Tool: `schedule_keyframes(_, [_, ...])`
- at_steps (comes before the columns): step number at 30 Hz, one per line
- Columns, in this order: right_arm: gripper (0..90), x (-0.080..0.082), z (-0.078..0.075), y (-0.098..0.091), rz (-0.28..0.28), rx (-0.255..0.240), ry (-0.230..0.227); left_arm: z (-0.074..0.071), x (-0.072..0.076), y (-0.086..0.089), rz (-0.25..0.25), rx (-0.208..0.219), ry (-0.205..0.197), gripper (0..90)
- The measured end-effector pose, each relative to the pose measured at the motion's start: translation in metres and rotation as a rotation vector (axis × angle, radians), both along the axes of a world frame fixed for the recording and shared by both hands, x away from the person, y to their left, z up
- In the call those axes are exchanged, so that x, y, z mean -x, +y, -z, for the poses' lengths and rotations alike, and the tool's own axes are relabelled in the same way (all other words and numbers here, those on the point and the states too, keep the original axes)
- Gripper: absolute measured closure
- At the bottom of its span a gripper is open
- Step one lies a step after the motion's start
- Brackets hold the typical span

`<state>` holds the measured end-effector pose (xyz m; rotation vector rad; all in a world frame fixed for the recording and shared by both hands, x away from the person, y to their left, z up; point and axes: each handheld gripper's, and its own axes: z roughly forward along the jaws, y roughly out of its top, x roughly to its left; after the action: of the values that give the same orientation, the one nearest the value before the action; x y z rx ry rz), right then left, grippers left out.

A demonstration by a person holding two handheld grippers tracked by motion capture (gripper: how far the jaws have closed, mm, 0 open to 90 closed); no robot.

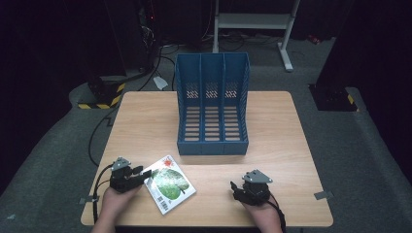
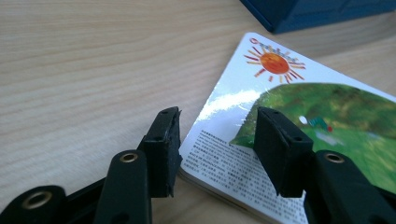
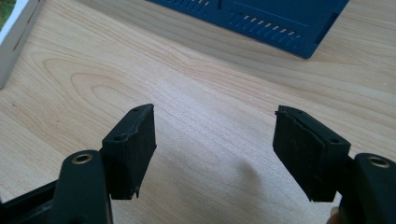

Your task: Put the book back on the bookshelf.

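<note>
While my left gripper (image 1: 142, 173) hangs with its jaws apart over the corner of the thin glossy picture book (image 1: 169, 183) and my right gripper (image 1: 234, 188) gapes empty, I judge the filing barely begun: the sun-and-green-leaf cover lies flat, near the empty blue plastic three-slot file rack (image 1: 212, 104).

Light wooden table (image 1: 272, 145) is carrying two things. Blue three-slot file rack (image 1: 212, 104) is standing at the middle toward the far edge, open side facing the person. Picture book (image 1: 167, 183) is lying flat near the front left, askew, well apart from the rack.
</note>
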<state>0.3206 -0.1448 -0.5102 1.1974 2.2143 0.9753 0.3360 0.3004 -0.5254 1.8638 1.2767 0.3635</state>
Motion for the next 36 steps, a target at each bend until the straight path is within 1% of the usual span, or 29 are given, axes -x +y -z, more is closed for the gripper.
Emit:
schedule_keyframes(1, [29.5, 0.0, 0.001, 0.0, -0.001, 0.003, 0.002, 0.0, 0.003, -0.001, 0.011, 0.008, 0.008, 51.2])
schedule_keyframes(2, [29.5, 0.0, 0.001, 0.001, 0.001, 0.0, 0.009, 0.0, 0.003, -0.001, 0.011, 0.008, 0.008, 51.7])
schedule_keyframes(3, [29.5, -0.001, 0.002, 0.0, -0.002, 0.003, 0.009, 0.0, 0.007, -0.005, 0.034, 0.013, 0.014, 52.1])
schedule_keyframes(4, [29.5, -0.001, 0.002, 0.0, -0.001, 0.004, 0.008, -0.001, 0.009, -0.007, 0.055, 0.007, 0.016, 52.4])
schedule_keyframes(5, [29.5, -0.001, 0.002, 0.0, -0.001, 0.003, 0.008, -0.001, 0.01, -0.01, 0.07, 0.01, 0.022, 52.5])
schedule_keyframes(7, [29.5, 0.0, 0.001, 0.0, 0.002, 0.0, 0.014, -0.003, 0.014, -0.018, 0.108, -0.005, 0.024, 52.4])
schedule_keyframes(10, [29.3, 0.002, 0.0, 0.0, -0.024, -0.007, 0.013, -0.004, 0.016, -0.026, 0.131, -0.018, 0.022, 52.4])
schedule_keyframes(11, [29.1, 0.004, 0.0, 0.001, -0.035, -0.016, 0.021, -0.004, 0.016, -0.027, 0.135, -0.015, 0.023, 52.4])
schedule_keyframes(12, [28.9, 0.004, 0.0, 0.002, -0.047, -0.017, 0.019, -0.004, 0.016, -0.028, 0.146, -0.02, 0.019, 52.5])
schedule_keyframes(13, [28.6, 0.005, 0.0, 0.004, -0.057, -0.024, 0.025, -0.003, 0.016, -0.029, 0.145, -0.012, 0.019, 52.5])
schedule_keyframes(15, [27.7, 0.009, 0.001, 0.011, -0.086, -0.027, 0.035, -0.003, 0.016, -0.028, 0.147, -0.009, 0.02, 52.6])
schedule_keyframes(19, [27.0, 0.016, 0.001, 0.027, -0.138, -0.012, 0.03, -0.002, 0.016, -0.027, 0.148, 0.005, 0.021, 52.6])
schedule_keyframes(21, [26.9, 0.019, 0.002, 0.036, -0.16, -0.008, 0.032, -0.002, 0.016, -0.027, 0.148, 0.003, 0.019, 52.6])
schedule_keyframes(23, [27.0, 0.02, 0.004, 0.044, -0.174, 0.002, 0.035, -0.002, 0.016, -0.027, 0.143, 0.007, 0.023, 52.7])
schedule_keyframes(25, [27.0, 0.02, 0.007, 0.052, -0.193, 0.023, 0.038, -0.001, 0.016, -0.028, 0.141, 0.012, 0.023, 53.3])
schedule_keyframes(27, [27.1, 0.02, 0.008, 0.057, -0.205, 0.037, 0.036, 0.0, 0.015, -0.028, 0.148, 0.026, 0.026, 54.0])
schedule_keyframes(28, [27.1, 0.02, 0.009, 0.059, -0.205, 0.039, 0.036, 0.0, 0.015, -0.03, 0.147, 0.044, 0.034, 54.4])
schedule_keyframes(29, [27.3, 0.019, 0.01, 0.061, -0.204, 0.037, 0.035, 0.001, 0.015, -0.031, 0.153, 0.046, 0.034, 54.9])
schedule_keyframes(31, [27.7, 0.019, 0.009, 0.062, -0.199, 0.03, 0.035, 0.0, 0.015, -0.034, 0.147, 0.039, 0.027, 55.2])
schedule_keyframes(32, [27.8, 0.019, 0.009, 0.062, -0.196, 0.038, 0.031, 0.0, 0.015, -0.036, 0.153, 0.037, 0.024, 55.3])
schedule_keyframes(34, [28.9, 0.017, 0.008, 0.06, -0.177, 0.048, 0.024, 0.0, 0.016, -0.04, 0.162, 0.039, 0.026, 55.8])
schedule_keyframes(36, [28.9, 0.012, 0.008, 0.056, -0.155, 0.04, 0.029, 0.0, 0.016, -0.042, 0.165, 0.035, 0.024, 56.2])
